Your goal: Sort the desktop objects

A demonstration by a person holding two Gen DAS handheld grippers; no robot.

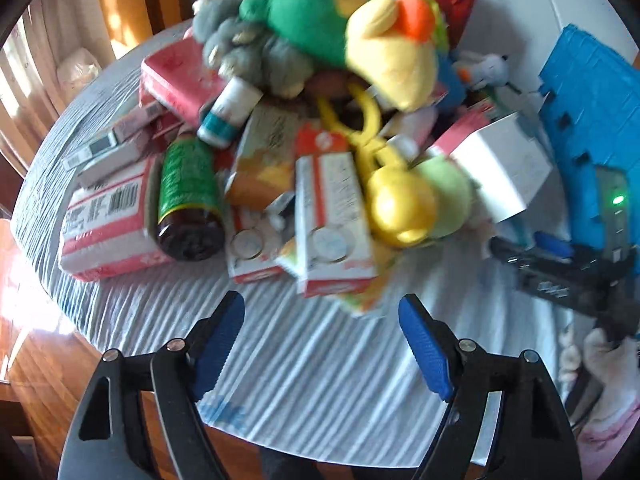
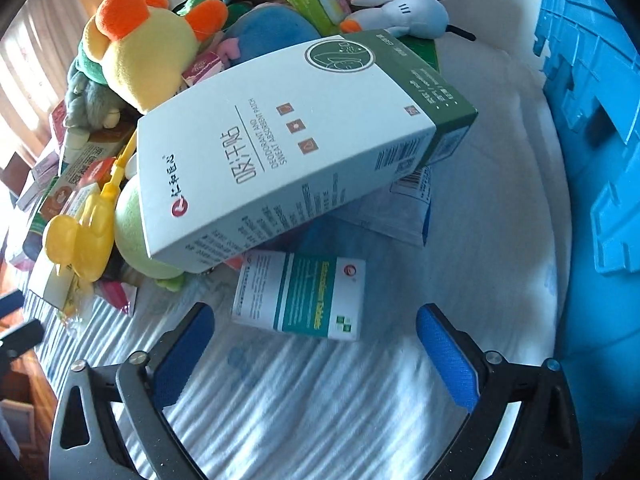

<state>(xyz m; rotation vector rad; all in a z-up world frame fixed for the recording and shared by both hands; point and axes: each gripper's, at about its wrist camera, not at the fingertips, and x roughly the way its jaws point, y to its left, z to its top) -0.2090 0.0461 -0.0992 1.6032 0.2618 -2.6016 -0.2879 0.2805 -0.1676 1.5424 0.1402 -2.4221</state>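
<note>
Right wrist view showed the right gripper (image 2: 316,328) with fingers wide and empty, poised over a flat teal-and-white tablet box (image 2: 300,294) on the ribbed cloth counter (image 2: 320,400). Left gripper (image 1: 322,320), also wide and empty, faced the heap: glossy cartons, a dark glass bottle (image 1: 188,200), soft plush toys (image 1: 380,52). Sorting seemed barely begun; the next move likely called for closing squarely on that box's rigid edges, with the blue ribbed crate (image 2: 592,140) just beside.

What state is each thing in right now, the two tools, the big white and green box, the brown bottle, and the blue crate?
Left tool: open, empty, above the cloth.
Right tool: open, empty.
White and green box: closed, tilted, propped on the pile.
Teal tablet box: closed, lying flat.
Brown bottle: lying on its side.
Blue crate: beside the pile; inside hidden.
</note>
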